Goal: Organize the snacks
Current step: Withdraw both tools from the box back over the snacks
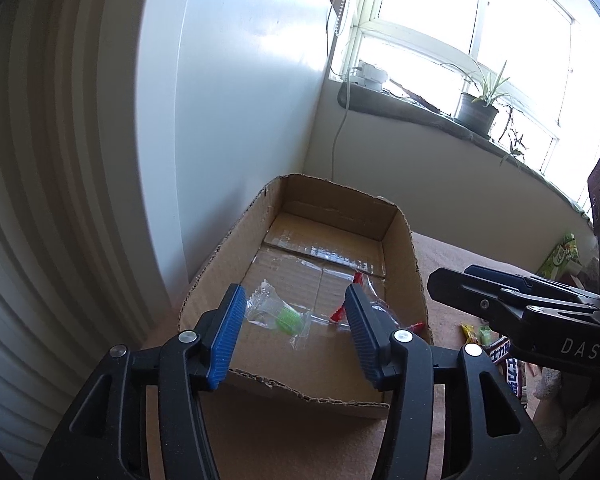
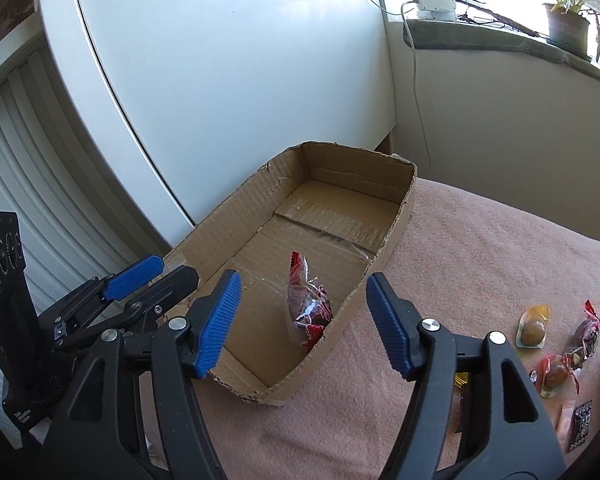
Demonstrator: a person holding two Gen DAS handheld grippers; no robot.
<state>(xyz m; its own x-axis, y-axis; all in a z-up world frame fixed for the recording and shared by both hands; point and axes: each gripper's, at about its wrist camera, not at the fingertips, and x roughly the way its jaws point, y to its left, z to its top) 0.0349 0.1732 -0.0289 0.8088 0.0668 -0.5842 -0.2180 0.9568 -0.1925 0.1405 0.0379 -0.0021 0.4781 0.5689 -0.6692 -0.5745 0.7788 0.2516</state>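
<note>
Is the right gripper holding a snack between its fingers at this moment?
No, the right gripper is open with nothing between its fingers; the red-wrapped snack lies on the floor of the cardboard box.

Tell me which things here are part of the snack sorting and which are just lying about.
Job: cardboard box, green candy and red-wrapped snack inside it, loose snacks on the blanket.
Lying about: potted plant, white adapter, cable.

red-wrapped snack [image 1: 362, 308]: your left tool's right finger covers most of it.
chocolate bars [image 1: 510, 364]: half hidden behind your right tool [image 1: 512, 304].
</note>
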